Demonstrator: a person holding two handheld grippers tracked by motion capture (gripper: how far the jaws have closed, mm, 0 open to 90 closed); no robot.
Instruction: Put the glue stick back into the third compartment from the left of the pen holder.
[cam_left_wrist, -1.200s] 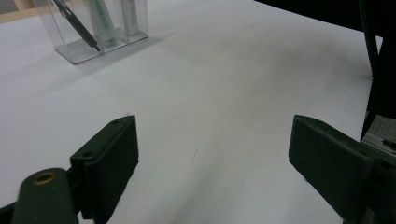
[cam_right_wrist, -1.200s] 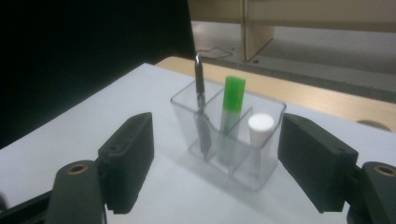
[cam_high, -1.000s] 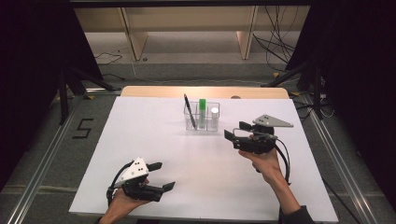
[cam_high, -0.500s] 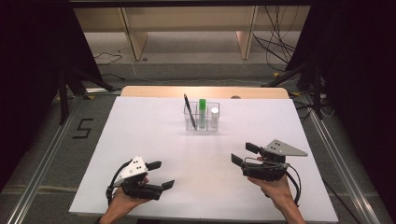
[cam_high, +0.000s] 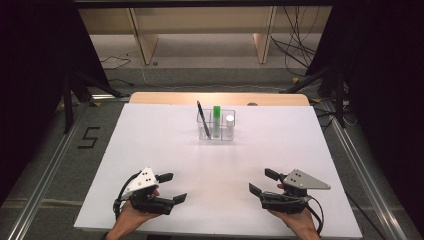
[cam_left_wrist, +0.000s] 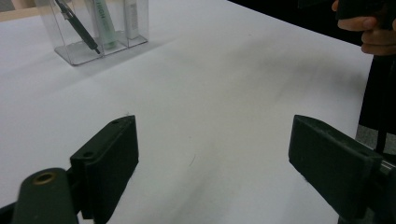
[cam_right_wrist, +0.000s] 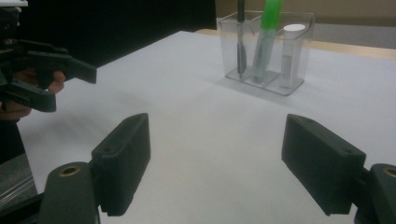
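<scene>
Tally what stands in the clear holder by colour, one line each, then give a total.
Black pen: 1
Green marker: 1
White tube: 1
Total: 3, one in each compartment of the clear holder.

Lab or recording studio setup, not a home. Plain white surface (cam_high: 150, 145) on a wood-edged table, ringed by black curtains (cam_high: 35, 60) and metal floor rails (cam_high: 42, 175). Black tape "5" marker (cam_high: 89, 137) on the grey floor, loose cables (cam_high: 295, 47) at the back, bare light-wood shelving (cam_high: 200, 25) behind. Tripod legs (cam_high: 75, 95) stand at both sides.
</scene>
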